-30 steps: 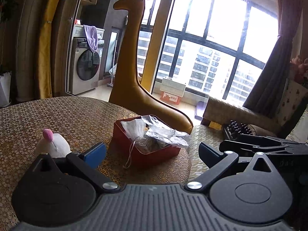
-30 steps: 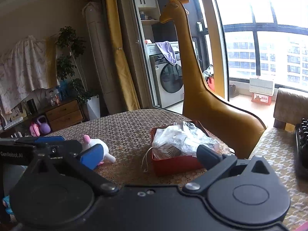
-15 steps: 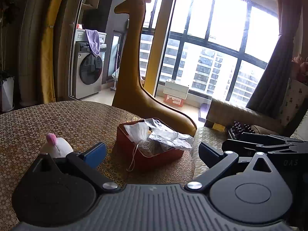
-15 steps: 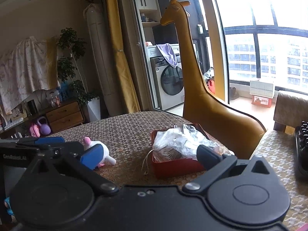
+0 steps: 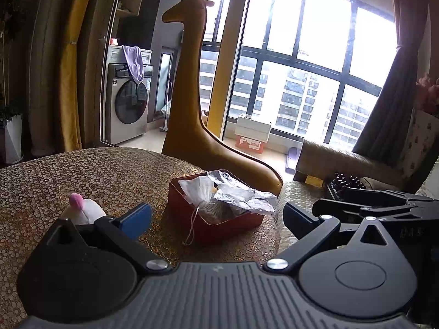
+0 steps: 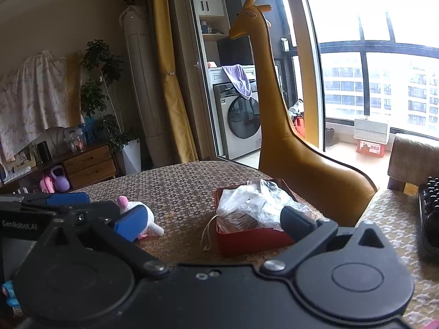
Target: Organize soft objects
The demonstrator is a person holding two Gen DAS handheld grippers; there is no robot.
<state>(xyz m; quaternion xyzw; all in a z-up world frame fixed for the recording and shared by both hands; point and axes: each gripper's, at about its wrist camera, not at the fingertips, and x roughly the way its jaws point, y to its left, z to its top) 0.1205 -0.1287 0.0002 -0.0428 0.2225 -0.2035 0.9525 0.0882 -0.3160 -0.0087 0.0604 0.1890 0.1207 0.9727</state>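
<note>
Table point(image 5: 82, 175) with honeycomb-pattern cloth carries two items. Red box point(image 5: 214, 227) sits centre-right near the table's right edge, already holding crinkled plastic bags point(image 5: 233, 194) and a drawstring pouch whose cord hangs over the near wall. White plush toy point(image 6: 142, 213) with pink ear lies on the cloth to the left of the box, apart from it, not touching.

Left gripper point(image 5: 216, 213): fingers spread wide, nothing between them, held above the near table edge and aimed roughly at the box. Right gripper point(image 6: 214, 222): likewise wide open and empty, at similar height; its blue left pad overlaps the plush in that view, but contact cannot be confirmed and the toy appears to lie beyond it.

Judgement: step in hand is the approach, before any grasp; the plush looks like the one loose soft object remaining outside the box. Next move likely calls for one gripper, probably the left as the toy sits on that side, to descend over the plush body, close gently across its middle, lift, carry right and release above the bags. Box is fairly full, so placement needs to clear the piled plastic.
</note>
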